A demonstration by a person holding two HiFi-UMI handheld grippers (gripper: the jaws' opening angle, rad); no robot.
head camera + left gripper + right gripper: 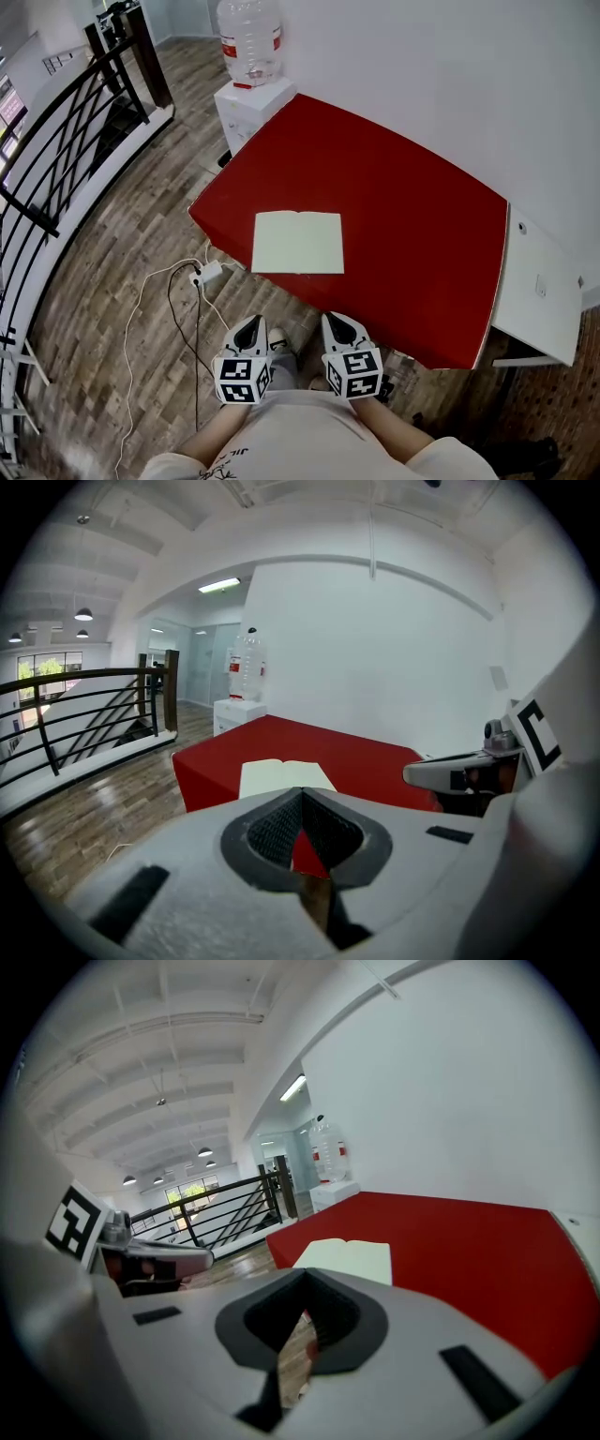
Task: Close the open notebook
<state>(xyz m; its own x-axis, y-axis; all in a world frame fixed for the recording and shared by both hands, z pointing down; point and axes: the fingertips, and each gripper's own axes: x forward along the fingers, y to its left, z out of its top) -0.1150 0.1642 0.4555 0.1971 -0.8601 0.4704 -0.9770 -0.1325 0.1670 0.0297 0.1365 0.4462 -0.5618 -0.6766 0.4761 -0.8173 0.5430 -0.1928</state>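
The open notebook [298,242] lies flat with pale blank pages near the front left edge of the red table [412,216]. Both grippers hover over the wooden floor in front of the table, short of its edge and apart from the notebook. My left gripper [251,322] is shut and empty, and so is my right gripper [335,319]. In the left gripper view the notebook [281,776] lies beyond the closed jaws [302,791]. In the right gripper view the notebook [349,1257] sits ahead of the closed jaws [305,1274].
A white water dispenser with a bottle [251,56] stands at the table's far left corner. A white cabinet [544,291] adjoins the table's right side. Cables and a power strip [208,274] lie on the floor by the table. A black railing [56,159] runs on the left.
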